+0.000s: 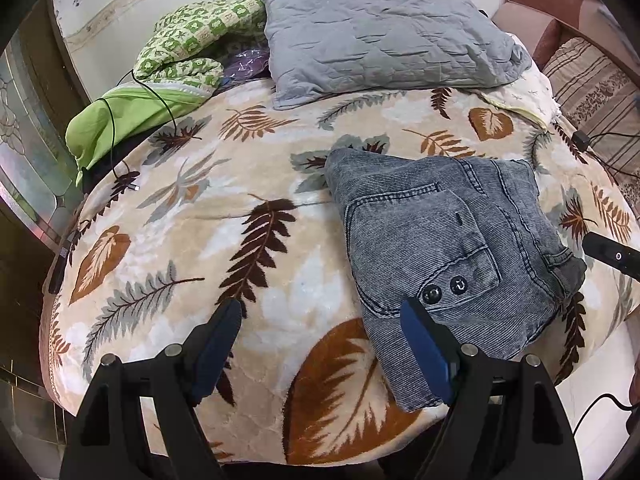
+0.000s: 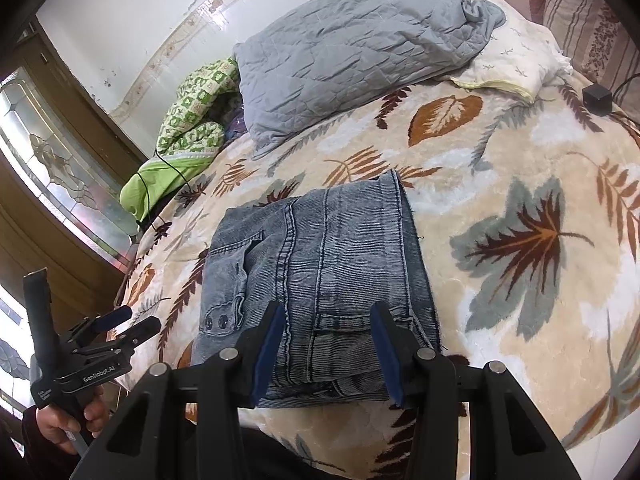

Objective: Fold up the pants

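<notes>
A home bedroom: a bed under a leaf-patterned blanket [image 1: 180,216], with a grey pillow [image 1: 384,36] and headboard [image 1: 536,4].

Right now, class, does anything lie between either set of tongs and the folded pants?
Nothing visible does. The folded pants lie just ahead of the right tongs, both fingers open. Only bare leaf-print blanket separates them from the open left tongs.

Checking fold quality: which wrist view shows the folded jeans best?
The right wrist view: the folded jeans lie centred and whole, with layered edges visible at the near end between the right gripper's open jaws. In the left wrist view the left gripper's finger covers the near edge.
</notes>
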A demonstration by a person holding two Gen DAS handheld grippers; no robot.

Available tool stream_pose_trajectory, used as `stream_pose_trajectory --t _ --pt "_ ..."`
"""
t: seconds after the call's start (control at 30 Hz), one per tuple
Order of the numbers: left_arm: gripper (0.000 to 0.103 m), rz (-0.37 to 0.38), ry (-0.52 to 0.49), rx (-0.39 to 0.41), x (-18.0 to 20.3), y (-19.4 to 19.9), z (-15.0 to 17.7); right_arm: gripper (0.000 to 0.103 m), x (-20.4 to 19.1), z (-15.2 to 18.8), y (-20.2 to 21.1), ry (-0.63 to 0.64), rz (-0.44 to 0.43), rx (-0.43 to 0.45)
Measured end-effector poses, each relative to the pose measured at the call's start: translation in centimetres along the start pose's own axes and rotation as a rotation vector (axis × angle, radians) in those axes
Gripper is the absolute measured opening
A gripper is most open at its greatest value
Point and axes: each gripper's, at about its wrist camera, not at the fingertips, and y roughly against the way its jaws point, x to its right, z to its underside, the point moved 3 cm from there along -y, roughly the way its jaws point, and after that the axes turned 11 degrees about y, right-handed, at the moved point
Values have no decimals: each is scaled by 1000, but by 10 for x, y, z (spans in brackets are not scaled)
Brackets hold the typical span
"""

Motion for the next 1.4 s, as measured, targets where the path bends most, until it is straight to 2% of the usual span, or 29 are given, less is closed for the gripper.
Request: stream_pose_trajectory --t 0.43,1.4 --pt "82 -7 3 -22 1 -9 0 49 4 2 -6 -9 -9 -13" --pt "82 7 34 10 -13 12 8 49 -38 2 4 74 -33 -9"
